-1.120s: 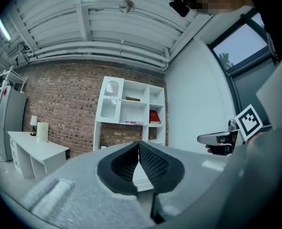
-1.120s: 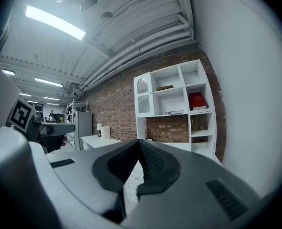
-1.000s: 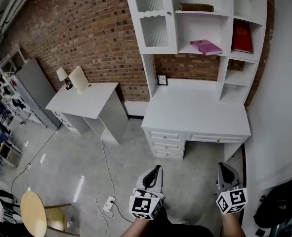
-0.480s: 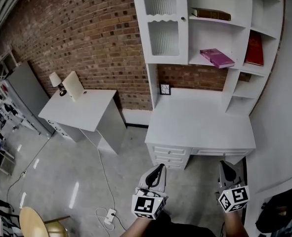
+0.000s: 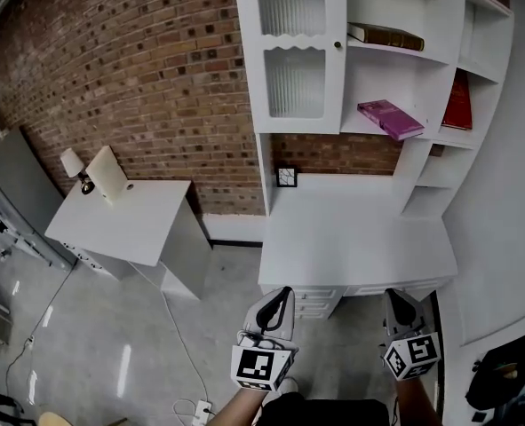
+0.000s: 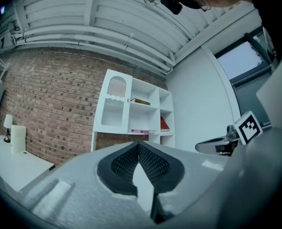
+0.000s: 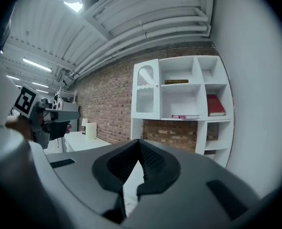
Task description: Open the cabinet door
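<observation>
Two grippers held level, side by side, pointing at the desk (image 5: 360, 238). The left gripper (image 5: 283, 293) and right gripper (image 5: 393, 296) both have jaws pressed together, nothing between. The cabinet door (image 5: 290, 53) is closed, ahead of and above the left gripper. Since a second ago both have advanced: the desk edge now sits just beyond the tips.

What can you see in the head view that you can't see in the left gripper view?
Only the head view shows the grey floor, a white power strip and the desk drawers. Only the left gripper view shows the ceiling pipes and a window. Both show the brick wall, the shut white cabinet door, the red book and the right gripper.
</observation>
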